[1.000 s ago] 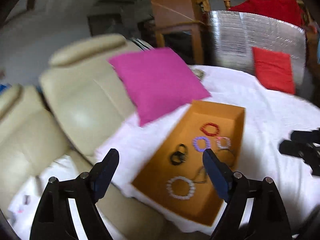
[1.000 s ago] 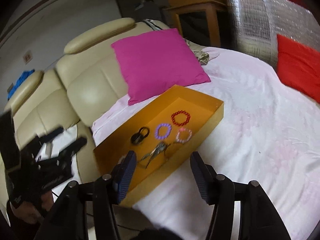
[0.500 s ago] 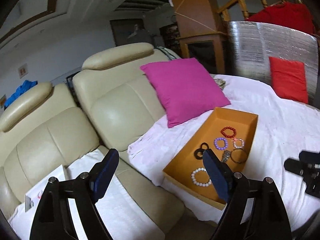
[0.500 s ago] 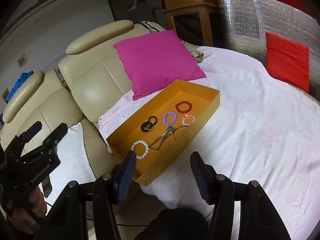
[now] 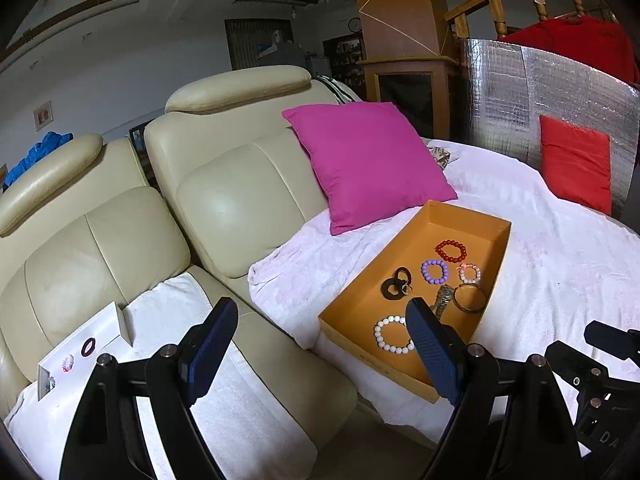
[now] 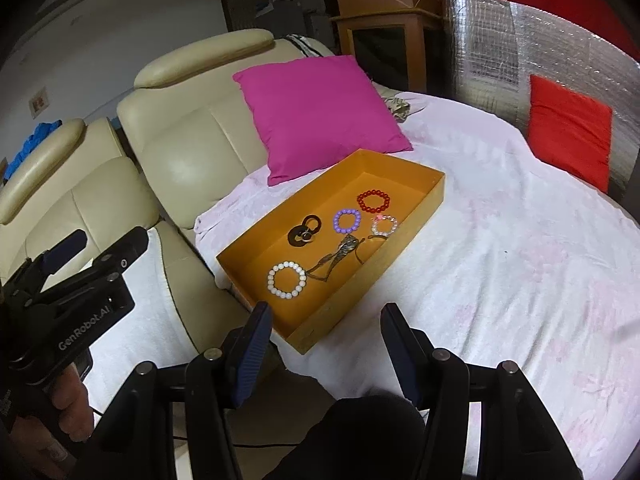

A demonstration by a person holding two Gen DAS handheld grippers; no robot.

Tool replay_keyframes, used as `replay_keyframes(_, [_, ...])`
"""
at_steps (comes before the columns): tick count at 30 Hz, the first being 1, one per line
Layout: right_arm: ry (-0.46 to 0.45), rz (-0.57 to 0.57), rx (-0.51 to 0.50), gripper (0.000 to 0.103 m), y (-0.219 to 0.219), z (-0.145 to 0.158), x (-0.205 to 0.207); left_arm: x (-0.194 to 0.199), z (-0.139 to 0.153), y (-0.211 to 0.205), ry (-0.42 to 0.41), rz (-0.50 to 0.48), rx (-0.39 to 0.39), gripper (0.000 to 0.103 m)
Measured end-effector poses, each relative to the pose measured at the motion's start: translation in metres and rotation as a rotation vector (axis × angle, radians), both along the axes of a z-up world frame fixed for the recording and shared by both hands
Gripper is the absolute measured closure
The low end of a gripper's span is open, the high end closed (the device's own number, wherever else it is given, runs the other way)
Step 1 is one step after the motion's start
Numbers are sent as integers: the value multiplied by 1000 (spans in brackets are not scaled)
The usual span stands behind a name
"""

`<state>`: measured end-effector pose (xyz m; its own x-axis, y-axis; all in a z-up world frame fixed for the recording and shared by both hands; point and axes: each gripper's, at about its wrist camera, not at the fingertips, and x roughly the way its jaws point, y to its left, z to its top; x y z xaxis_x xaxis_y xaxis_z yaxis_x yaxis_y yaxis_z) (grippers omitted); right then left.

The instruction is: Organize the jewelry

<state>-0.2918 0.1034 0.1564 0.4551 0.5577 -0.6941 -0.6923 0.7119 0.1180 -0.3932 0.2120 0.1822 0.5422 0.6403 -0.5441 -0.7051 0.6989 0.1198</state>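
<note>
an orange tray (image 6: 416,216) sits on a pale pink blanket (image 6: 520,240) spread over a bed, its far end just in front of a magenta pillow (image 6: 316,116) that leans against a cream leather recliner (image 6: 180,148). inside the tray lie the bracelets: a red bead bracelet (image 6: 373,200) at the far end, a purple bead bracelet (image 6: 346,220) and a pale pink bead bracelet (image 6: 384,225) side by side nearer, a dark brown ring pair (image 6: 305,231) to the left, a white bead bracelet (image 6: 286,280) near the near end, and a tangle of metal pieces (image 6: 340,256) between the white and pink ones, with a thin bangle (image 5: 472,298) beside it.

the left claw (image 5: 316,344) hangs over the recliner seat to the left of the tray, its blue-padded fingers spread wide with nothing between them. the right claw (image 6: 326,344) hovers over the near corner of the tray, its fingers apart and empty, touching nothing. a hand (image 6: 68,404) grips the left tool's handle at the lower left of the right wrist view.

on the near-left recliner seat, over a white towel (image 5: 240,420), rests a white box (image 5: 80,344) holding a dark ring (image 5: 88,347) and a small pink bead bracelet (image 5: 68,363). a red cushion (image 6: 568,132) leans against a silver foil panel (image 6: 500,48) at the far right.
</note>
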Motion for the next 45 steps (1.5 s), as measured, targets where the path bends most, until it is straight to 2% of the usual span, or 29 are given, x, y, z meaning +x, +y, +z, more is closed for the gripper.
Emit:
replay_keyframes(12, [-6,-36,6,42,-2,0,3,2,0,-3,15,4,-4,17])
replay_keyframes(45, [-3,-44,11,42,4,0,6,1,-2,3,8,1,-10,17])
